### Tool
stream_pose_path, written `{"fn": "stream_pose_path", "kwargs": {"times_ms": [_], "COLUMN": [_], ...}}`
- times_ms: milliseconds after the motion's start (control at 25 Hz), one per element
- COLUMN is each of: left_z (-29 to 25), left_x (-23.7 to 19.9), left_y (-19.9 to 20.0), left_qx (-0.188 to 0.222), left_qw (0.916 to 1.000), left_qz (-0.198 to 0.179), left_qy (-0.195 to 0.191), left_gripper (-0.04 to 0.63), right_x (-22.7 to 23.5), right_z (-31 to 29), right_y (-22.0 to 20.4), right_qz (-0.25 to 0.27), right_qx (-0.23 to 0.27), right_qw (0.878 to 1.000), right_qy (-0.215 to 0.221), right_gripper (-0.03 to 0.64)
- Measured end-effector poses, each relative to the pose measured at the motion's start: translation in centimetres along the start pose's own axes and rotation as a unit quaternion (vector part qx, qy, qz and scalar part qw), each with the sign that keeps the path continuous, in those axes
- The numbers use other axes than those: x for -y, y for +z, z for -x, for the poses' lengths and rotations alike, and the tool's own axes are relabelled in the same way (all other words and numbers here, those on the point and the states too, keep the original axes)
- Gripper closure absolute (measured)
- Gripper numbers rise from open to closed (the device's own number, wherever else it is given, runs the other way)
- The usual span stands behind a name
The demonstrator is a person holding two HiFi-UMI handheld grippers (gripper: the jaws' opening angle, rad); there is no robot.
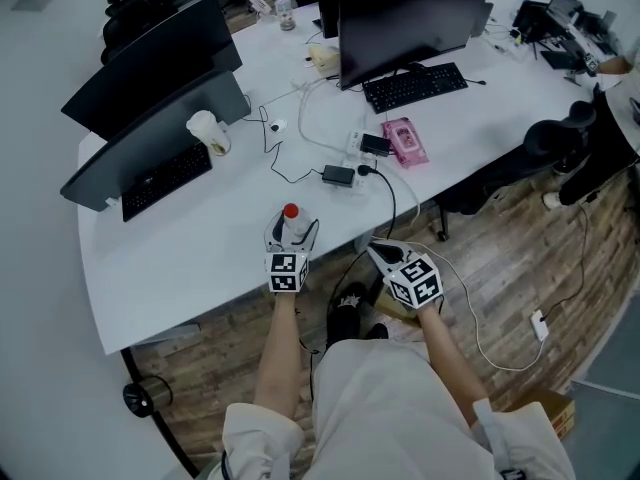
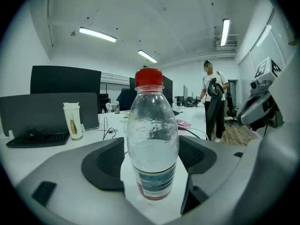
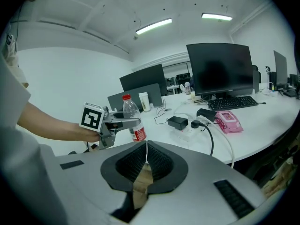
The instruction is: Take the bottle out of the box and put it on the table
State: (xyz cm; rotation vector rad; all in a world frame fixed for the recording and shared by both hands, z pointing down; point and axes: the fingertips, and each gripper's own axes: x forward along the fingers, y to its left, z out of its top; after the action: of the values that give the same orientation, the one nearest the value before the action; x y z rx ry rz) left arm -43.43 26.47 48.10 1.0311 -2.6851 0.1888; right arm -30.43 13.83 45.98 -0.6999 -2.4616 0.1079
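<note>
A clear plastic bottle [image 1: 292, 223] with a red cap stands upright on the white table [image 1: 200, 258], close to its near edge. My left gripper [image 1: 291, 232] has a jaw on each side of the bottle [image 2: 152, 139], and the pads sit just off its sides, so it is open. In the right gripper view the bottle [image 3: 129, 116] and the left gripper [image 3: 117, 121] show at the left. My right gripper [image 1: 376, 252] hangs off the table's edge, to the right of the bottle. Its jaws [image 3: 146, 158] are shut with nothing between them.
Black monitors [image 1: 415, 18] and keyboards [image 1: 165, 180] line the table. A pale cup [image 1: 208, 131], a pink pack [image 1: 405, 140], black adapters [image 1: 340, 175] and trailing cables lie further in. A cardboard box [image 1: 545, 408] sits on the wooden floor. A person [image 2: 212, 102] stands far off.
</note>
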Motion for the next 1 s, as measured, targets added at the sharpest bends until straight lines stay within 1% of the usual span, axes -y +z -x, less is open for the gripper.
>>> {"fn": "stream_pose_path", "kwargs": {"times_ms": [200, 400, 560, 680, 840, 1000], "left_z": [1.8, 5.0, 7.9, 10.4, 13.6, 16.0], "left_x": [0.2, 1.0, 2.8, 4.4, 7.3, 9.4], "left_y": [0.2, 0.7, 1.5, 2.0, 1.5, 0.7], "left_qx": [-0.003, 0.004, 0.015, 0.023, 0.026, 0.024], "left_qw": [0.9998, 0.9986, 0.9971, 0.9956, 0.9938, 0.9913], "left_qz": [0.005, 0.018, 0.033, 0.042, 0.055, 0.076], "left_qy": [0.021, 0.049, 0.066, 0.081, 0.093, 0.105], "left_gripper": [0.241, 0.241, 0.241, 0.241, 0.241, 0.241], "right_x": [-0.3, -1.0, -1.9, -2.0, -2.3, -2.9], "right_z": [0.9, 1.9, 3.0, 3.9, 5.5, 6.9], "right_y": [0.6, 1.2, 1.2, 1.0, -0.3, -1.5], "right_qz": [-0.003, -0.013, -0.023, -0.031, -0.036, -0.054], "right_qx": [0.018, 0.039, 0.054, 0.066, 0.075, 0.087], "right_qw": [1.0, 0.999, 0.998, 0.997, 0.996, 0.995], "right_qy": [0.004, 0.011, 0.018, 0.01, -0.008, -0.012], "right_gripper": [0.575, 0.575, 0.575, 0.575, 0.575, 0.575]}}
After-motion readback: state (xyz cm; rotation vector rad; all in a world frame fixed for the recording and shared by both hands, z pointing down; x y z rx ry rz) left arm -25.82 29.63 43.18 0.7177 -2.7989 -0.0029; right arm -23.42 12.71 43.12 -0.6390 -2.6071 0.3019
